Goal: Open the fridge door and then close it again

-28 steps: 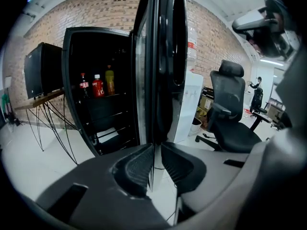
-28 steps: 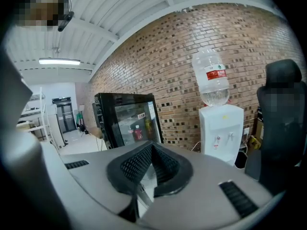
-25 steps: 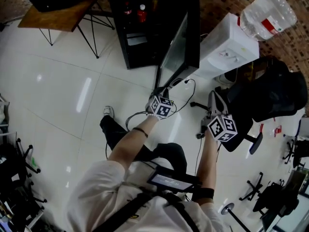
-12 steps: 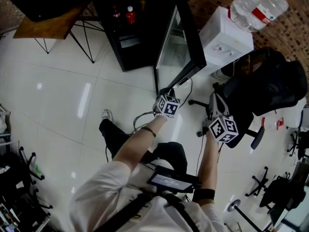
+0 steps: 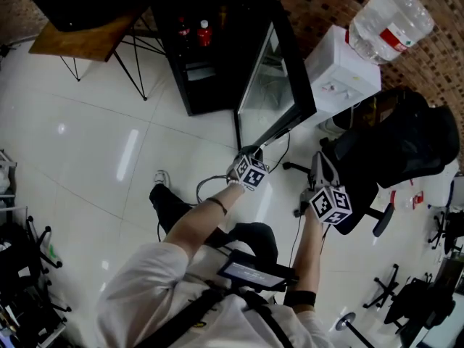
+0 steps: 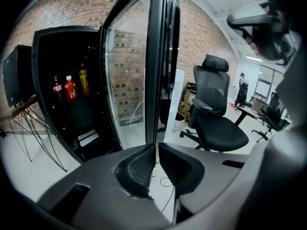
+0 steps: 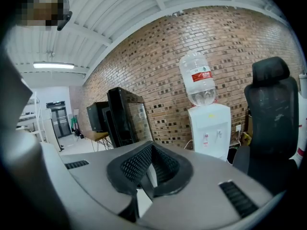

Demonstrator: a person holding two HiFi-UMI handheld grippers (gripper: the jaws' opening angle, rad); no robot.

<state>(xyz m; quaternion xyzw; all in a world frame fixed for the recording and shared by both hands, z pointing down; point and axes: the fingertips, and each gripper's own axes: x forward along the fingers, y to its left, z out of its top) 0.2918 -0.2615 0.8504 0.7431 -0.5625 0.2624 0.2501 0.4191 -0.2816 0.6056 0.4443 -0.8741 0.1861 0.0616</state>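
The black fridge (image 5: 206, 56) stands open, with bottles (image 5: 204, 31) on a shelf inside. Its glass door (image 5: 279, 71) swings out toward me. My left gripper (image 5: 246, 154) sits at the lower end of the door's free edge. In the left gripper view that dark edge (image 6: 156, 56) runs straight down into the left gripper (image 6: 156, 150), whose pads are closed on it with only a sliver between them. My right gripper (image 5: 317, 162) hangs to the right of the door, apart from it. In its own view the right gripper (image 7: 149, 150) is shut and empty, with the fridge (image 7: 122, 114) beyond it.
A white water dispenser (image 5: 341, 78) with a bottle on top stands just right of the door. A black office chair (image 5: 395, 136) is beside my right hand. A wooden table (image 5: 80, 38) is left of the fridge. A cable (image 5: 206, 187) lies on the white floor.
My left gripper has shifted a little to the right together with the door's edge, and more of the glass face shows now. The right gripper has hardly moved.
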